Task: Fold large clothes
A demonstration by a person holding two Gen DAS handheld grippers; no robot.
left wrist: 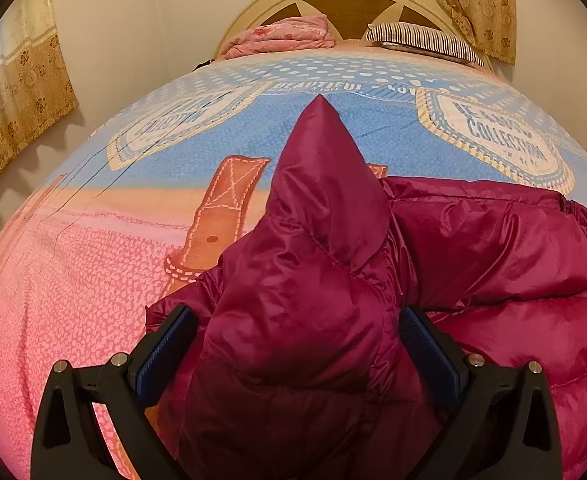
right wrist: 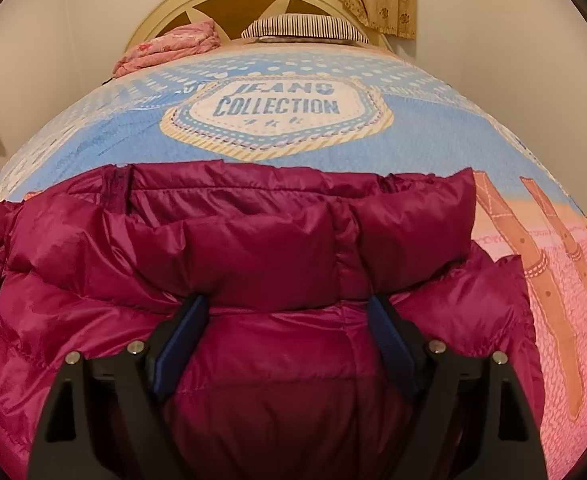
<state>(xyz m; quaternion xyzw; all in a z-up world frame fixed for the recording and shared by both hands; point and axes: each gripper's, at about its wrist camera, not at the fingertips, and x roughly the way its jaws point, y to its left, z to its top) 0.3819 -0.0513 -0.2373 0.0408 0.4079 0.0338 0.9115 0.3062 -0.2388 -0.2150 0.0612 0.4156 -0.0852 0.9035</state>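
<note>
A magenta quilted down jacket (left wrist: 493,248) lies on the bed. In the left wrist view its sleeve (left wrist: 317,208) runs forward between the fingers and ends in a point. My left gripper (left wrist: 297,320) is wide apart with the sleeve's bulk between its blue pads (left wrist: 161,356); whether the pads press it I cannot tell. In the right wrist view the jacket's body (right wrist: 253,240) fills the lower frame, its collar edge and zipper (right wrist: 117,188) at the far side. My right gripper (right wrist: 289,308) is also wide apart, with puffy fabric bulging between the pads (right wrist: 177,344).
The bed has a blue and pink printed cover (right wrist: 277,108) (left wrist: 73,280) with a "Jeans Collection" badge. A folded pink blanket (left wrist: 281,36) and a striped pillow (left wrist: 421,40) lie by the cream headboard (right wrist: 197,0). Patterned curtains (left wrist: 17,92) hang on both sides.
</note>
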